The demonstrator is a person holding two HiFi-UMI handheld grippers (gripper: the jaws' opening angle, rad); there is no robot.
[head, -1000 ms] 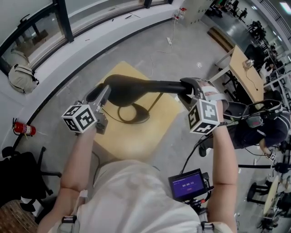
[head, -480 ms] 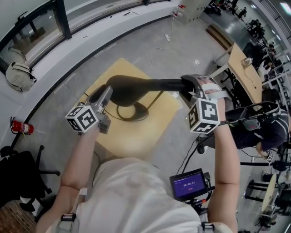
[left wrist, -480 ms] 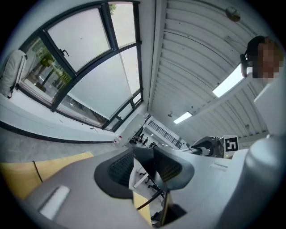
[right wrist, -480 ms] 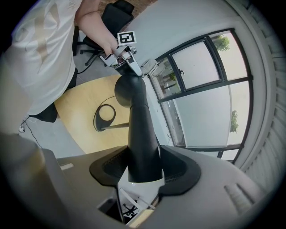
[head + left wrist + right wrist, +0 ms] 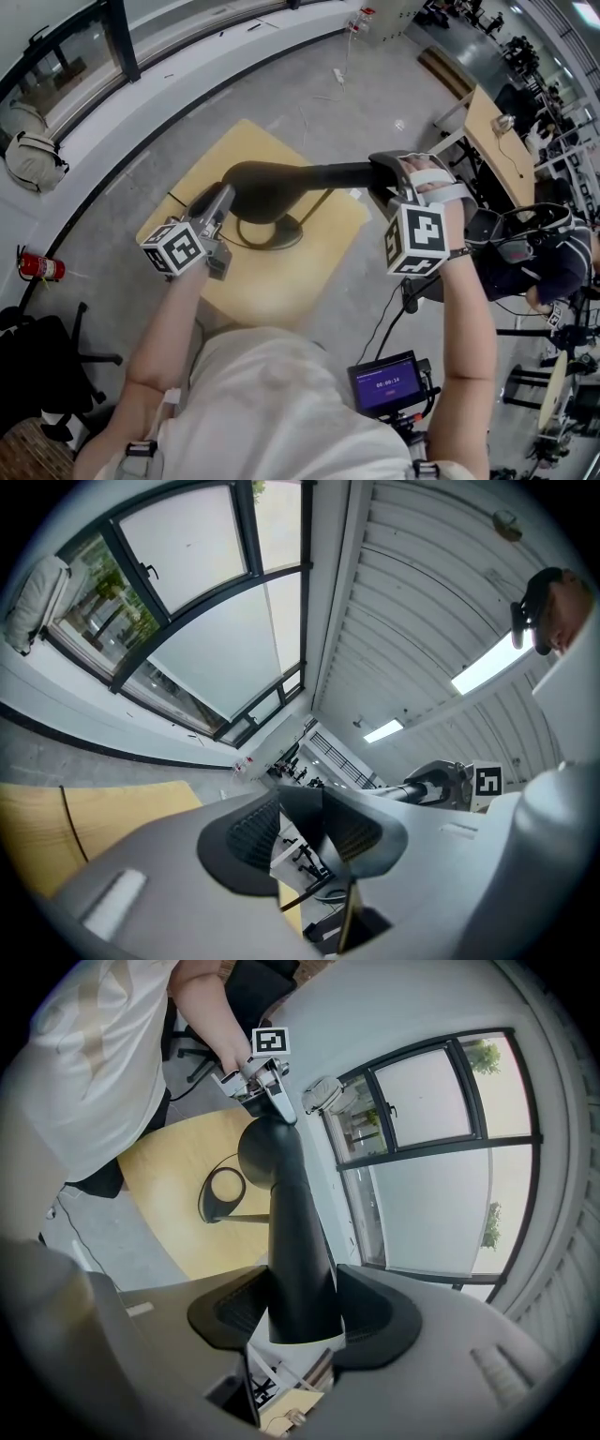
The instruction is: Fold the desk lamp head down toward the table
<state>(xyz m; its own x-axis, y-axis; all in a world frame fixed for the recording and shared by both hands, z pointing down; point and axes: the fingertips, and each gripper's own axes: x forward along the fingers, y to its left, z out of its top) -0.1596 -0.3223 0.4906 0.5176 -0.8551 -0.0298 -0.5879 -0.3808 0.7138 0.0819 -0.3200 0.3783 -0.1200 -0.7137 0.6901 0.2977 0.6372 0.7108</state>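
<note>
Matt black lamp (image 5: 265,184), pale wooden table (image 5: 274,283)

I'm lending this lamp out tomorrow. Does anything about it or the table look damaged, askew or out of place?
Nothing stands out. The lamp looks whole, its base sits flat on the table, and the left gripper pinches its wide end while the right gripper clamps its narrow end.

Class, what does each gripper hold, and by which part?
Both hold the black desk lamp: the right gripper clamps one end of its long bar, the left gripper pinches the opposite, rounded end.
</note>
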